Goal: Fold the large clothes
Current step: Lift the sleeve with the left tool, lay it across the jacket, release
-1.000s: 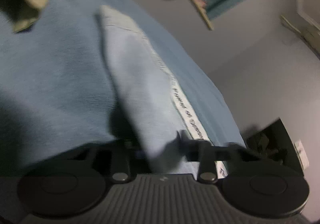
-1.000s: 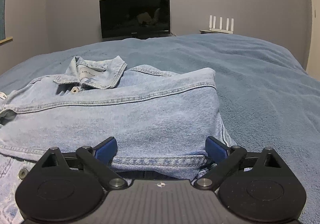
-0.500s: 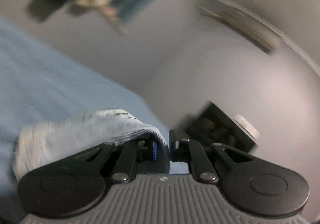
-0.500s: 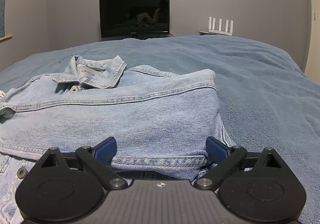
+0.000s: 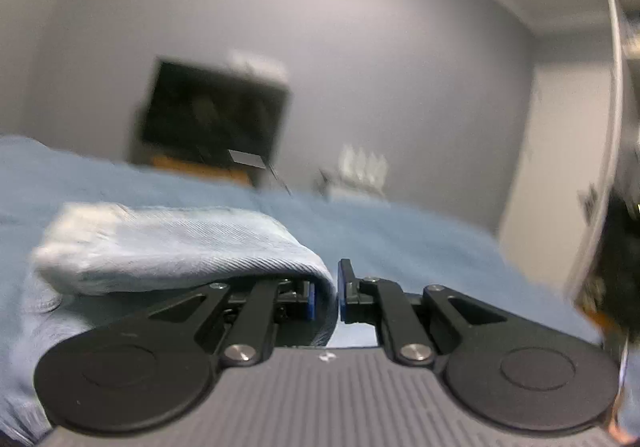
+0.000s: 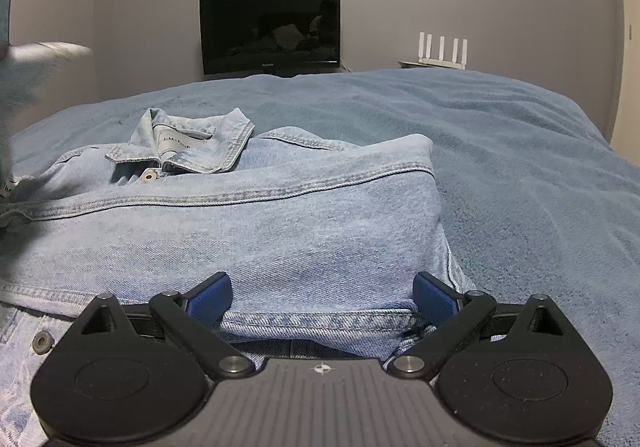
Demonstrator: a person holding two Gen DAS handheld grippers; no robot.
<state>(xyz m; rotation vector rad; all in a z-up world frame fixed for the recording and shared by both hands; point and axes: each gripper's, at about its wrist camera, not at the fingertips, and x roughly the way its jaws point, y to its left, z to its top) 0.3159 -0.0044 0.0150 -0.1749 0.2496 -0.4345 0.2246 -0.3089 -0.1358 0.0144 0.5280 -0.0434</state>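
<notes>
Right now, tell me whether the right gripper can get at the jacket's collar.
Probably yes. The right gripper is open and empty over the folded denim jacket, and the collar lies uncovered straight ahead with nothing between; it would just need a forward reach.

Left tongs (image 5: 334,293): matte black linkage arms with silver pivot screws, blue pads on the fingertips (image 5: 309,301), two round black discs flanking a ribbed grey housing that carries a small white crosshair mark. Right tongs (image 6: 322,297): same build, with blue pads (image 6: 210,297), triangular cut-outs in the outer links and dust specks on the discs.
</notes>
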